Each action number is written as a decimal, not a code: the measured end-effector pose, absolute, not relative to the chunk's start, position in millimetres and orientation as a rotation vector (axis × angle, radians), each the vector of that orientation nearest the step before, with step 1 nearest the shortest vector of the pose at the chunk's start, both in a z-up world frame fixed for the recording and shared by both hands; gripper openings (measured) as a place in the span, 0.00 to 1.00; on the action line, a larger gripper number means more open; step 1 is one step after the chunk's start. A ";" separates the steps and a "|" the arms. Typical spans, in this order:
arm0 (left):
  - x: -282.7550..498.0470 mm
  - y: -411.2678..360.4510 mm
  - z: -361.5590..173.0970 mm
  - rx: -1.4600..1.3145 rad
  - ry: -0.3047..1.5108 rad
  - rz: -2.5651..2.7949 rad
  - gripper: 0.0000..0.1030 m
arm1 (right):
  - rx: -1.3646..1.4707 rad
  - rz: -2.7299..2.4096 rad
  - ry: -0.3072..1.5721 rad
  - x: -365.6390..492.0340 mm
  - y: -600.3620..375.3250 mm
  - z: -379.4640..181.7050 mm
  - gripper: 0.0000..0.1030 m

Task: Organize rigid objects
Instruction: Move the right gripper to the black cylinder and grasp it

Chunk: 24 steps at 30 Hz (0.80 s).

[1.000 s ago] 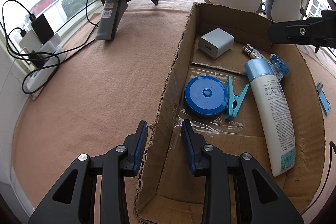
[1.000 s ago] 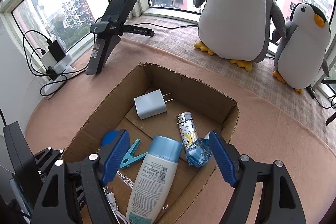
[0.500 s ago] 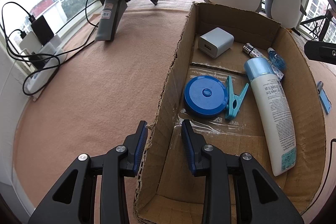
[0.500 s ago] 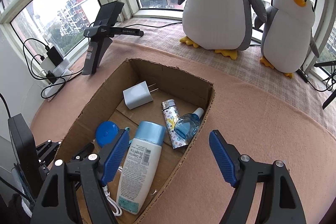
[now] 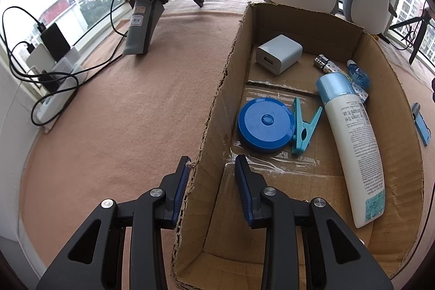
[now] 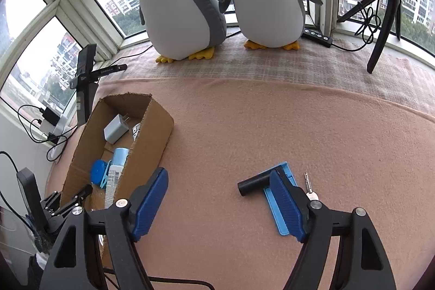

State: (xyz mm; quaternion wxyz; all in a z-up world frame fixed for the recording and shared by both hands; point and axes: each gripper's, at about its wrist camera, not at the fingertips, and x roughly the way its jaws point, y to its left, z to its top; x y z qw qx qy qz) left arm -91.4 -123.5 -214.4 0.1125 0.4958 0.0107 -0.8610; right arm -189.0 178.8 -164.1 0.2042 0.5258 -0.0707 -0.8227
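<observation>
Daylit bay windows (image 6: 68, 18) overlook apartment blocks; a pink blanket (image 6: 272, 127) covers the surface.

"70 mL" on white bottle (image 5: 353, 137)

Right gripper (image 6: 217, 204) swung away from above the cardboard box (image 6: 152, 143) to open cloth, now over a blue flat item (image 6: 280, 201), possibly a scraper. Jaws just closing, nothing gripped between.
</observation>
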 end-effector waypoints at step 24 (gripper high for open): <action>-91.3 -124.6 -214.4 1.454 0.030 -2.527 0.30 | 1.647 -2.176 -0.335 -225.5 197.2 -214.8 0.34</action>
